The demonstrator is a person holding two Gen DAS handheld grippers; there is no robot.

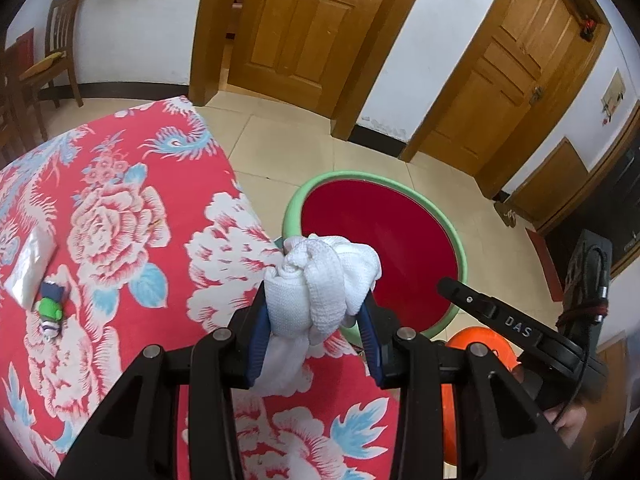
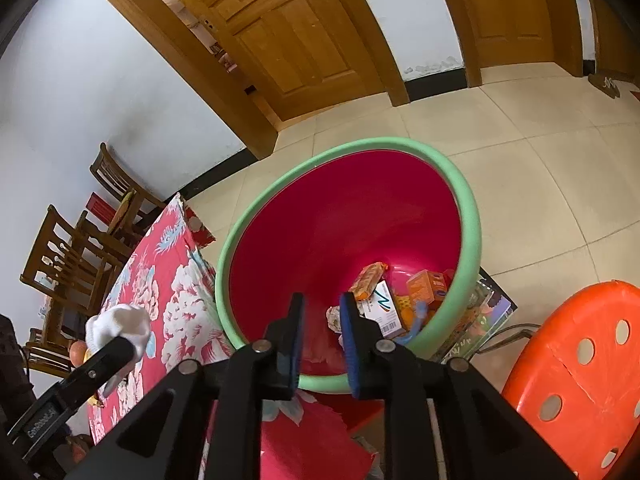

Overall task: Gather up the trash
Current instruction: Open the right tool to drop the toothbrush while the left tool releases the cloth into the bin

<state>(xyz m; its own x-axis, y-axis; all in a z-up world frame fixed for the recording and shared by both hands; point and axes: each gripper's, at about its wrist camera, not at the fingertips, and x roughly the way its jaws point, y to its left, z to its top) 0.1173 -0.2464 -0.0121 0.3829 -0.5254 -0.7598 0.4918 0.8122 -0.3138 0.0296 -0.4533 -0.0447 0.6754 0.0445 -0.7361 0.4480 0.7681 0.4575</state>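
A bundled white cloth [image 1: 320, 268] is clamped between the blue pads of my left gripper [image 1: 316, 298], which is shut on it above the table's edge beside the bin. The right wrist view shows the same white cloth [image 2: 118, 326] at lower left. The bin [image 2: 468, 208] is red inside with a green rim and stands on the floor; orange boxes [image 2: 426, 286] and a white box [image 2: 382, 306] lie at its bottom. My right gripper [image 2: 323, 300] hangs over the bin's near rim, its jaws slightly apart with nothing between them.
The table wears a red floral cloth [image 1: 120, 208], with a white packet [image 1: 30, 264] and a small green item [image 1: 50, 308] at its left. An orange perforated stool [image 2: 580, 360] stands right of the bin. Wooden chairs [image 2: 68, 264] sit beyond the table, with tiled floor and wooden doors behind.
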